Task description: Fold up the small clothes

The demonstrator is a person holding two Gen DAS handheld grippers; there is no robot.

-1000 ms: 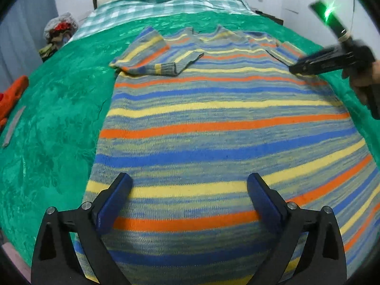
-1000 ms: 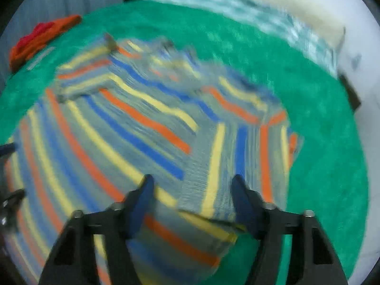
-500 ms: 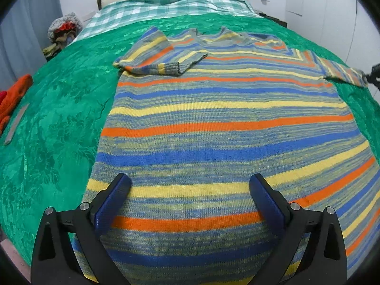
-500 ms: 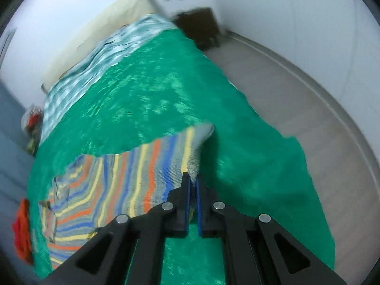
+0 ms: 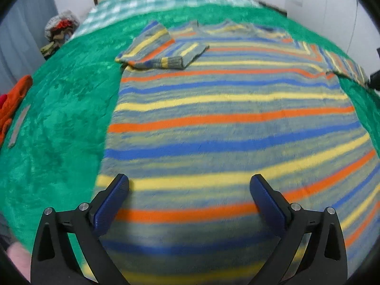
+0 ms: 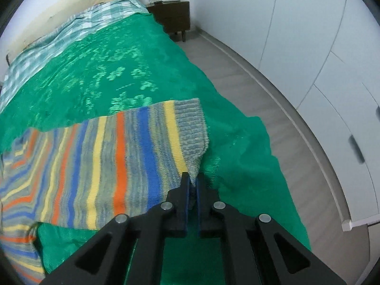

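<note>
A knitted sweater [image 5: 213, 130] with blue, yellow and orange stripes lies flat on the green blanket [image 5: 59, 106]. Its left sleeve [image 5: 156, 49] is folded in over the chest. The right sleeve [image 6: 118, 166] stretches out sideways toward the bed's edge. My right gripper [image 6: 193, 178] pinches the near corner of that sleeve's grey cuff [image 6: 192, 128]; its jaws are opening, and the cuff corner is still drawn to a point between them. My left gripper [image 5: 190, 180] hangs open over the sweater's lower part with nothing between its fingers.
Orange clothes [image 5: 14, 99] and a grey strip [image 5: 19, 125] lie at the blanket's left edge, and a heap of clothes [image 5: 59, 30] sits far left. A checked sheet [image 5: 166, 0] covers the bed's head. Right of the bed are bare floor [image 6: 261, 95], a dark nightstand [image 6: 171, 16] and white cupboard doors [image 6: 332, 47].
My right gripper took the right sleeve by its cuff and pulled it from over the sweater's body out to the right. The left gripper stayed in place, open.
</note>
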